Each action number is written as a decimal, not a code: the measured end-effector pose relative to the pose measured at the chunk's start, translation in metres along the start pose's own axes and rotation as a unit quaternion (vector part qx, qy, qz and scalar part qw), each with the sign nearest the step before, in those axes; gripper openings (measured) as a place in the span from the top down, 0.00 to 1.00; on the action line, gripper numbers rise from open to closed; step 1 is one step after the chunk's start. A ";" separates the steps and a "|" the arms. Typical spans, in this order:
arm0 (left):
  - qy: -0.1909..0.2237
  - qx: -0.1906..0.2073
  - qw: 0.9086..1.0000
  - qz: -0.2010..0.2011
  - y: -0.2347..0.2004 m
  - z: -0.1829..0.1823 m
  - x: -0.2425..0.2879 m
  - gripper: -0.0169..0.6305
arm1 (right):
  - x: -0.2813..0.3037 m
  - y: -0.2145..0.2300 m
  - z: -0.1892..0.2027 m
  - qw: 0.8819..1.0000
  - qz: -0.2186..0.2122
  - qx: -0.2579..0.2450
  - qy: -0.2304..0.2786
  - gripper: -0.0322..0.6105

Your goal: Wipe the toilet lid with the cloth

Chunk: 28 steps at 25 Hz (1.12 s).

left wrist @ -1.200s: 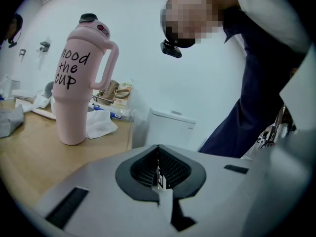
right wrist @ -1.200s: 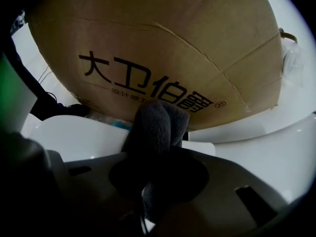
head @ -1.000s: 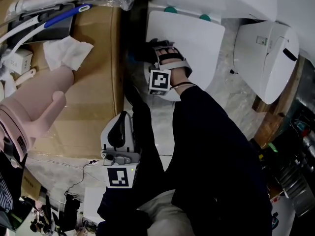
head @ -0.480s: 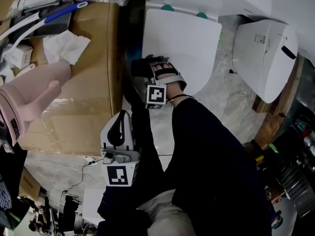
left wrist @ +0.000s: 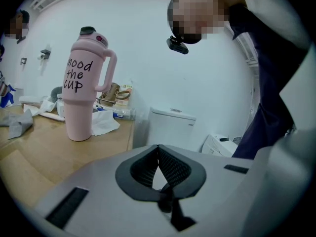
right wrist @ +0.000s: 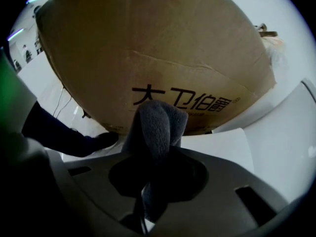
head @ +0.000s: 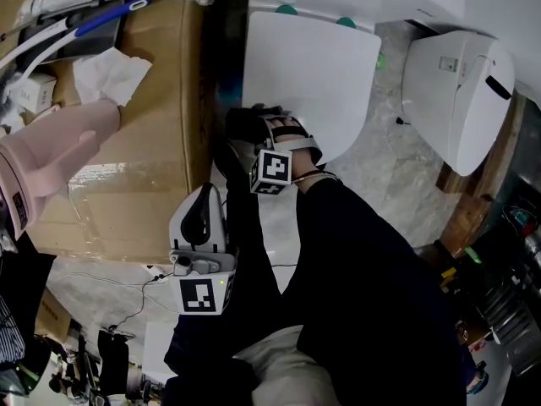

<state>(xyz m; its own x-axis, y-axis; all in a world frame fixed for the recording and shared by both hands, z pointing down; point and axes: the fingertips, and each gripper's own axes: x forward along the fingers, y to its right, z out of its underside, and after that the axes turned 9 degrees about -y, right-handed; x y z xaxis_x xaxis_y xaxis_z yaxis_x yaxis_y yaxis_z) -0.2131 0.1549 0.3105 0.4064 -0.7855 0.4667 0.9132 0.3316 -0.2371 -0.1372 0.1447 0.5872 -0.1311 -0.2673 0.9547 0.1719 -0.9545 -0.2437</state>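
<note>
Right now my right gripper (head: 254, 123) is clenched on the cloth (right wrist: 157, 127), a dark grey fleecy wad that bulges out past the jaws in the right gripper view. From the head view, the cloth (head: 241, 125) sits at the left edge of the toilet lid (head: 313, 74), towards its front end, in the narrow gap between the lid and the cardboard box (head: 152, 142). I cannot tell whether it is actually pressing on the lid there. In the right gripper view the box (right wrist: 148, 58) fills most of what lies ahead, with black print on its side, and a white corner of the lid (right wrist: 222, 142) shows low on the right. My left gripper (head: 203, 197) hangs lower down beside my dark trouser leg, well apart from the lid, its jaws closed together on nothing. Its own view looks across the box top at a pink cup (left wrist: 84, 93) standing upright, with crumpled tissue (left wrist: 103, 122) just beside it.
</note>
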 end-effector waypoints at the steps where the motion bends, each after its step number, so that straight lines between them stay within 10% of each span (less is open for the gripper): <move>1: 0.000 0.001 1.000 -0.002 -0.002 0.001 0.000 0.95 | -0.007 0.003 -0.003 0.999 -0.003 0.029 0.017 0.85; 9: 0.003 0.014 1.000 -0.014 -0.007 -0.002 0.009 0.95 | -0.103 0.067 -0.024 0.960 0.049 0.222 0.163 0.85; 22: 0.031 0.024 0.999 -0.038 -0.009 -0.031 0.023 0.95 | -0.267 0.112 -0.013 0.824 0.111 0.416 0.369 0.85; 28: 0.029 0.026 0.998 -0.049 -0.012 -0.032 0.025 0.95 | -0.271 0.118 -0.010 0.802 0.125 0.444 0.379 0.85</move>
<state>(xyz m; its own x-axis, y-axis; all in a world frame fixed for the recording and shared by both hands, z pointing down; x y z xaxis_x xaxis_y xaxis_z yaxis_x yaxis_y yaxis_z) -0.2146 0.1148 0.2981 0.3140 -0.8435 0.4357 0.9494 0.2774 -0.1472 -0.0912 0.1029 0.2983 -0.4822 -0.7612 0.4336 0.8692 -0.4774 0.1285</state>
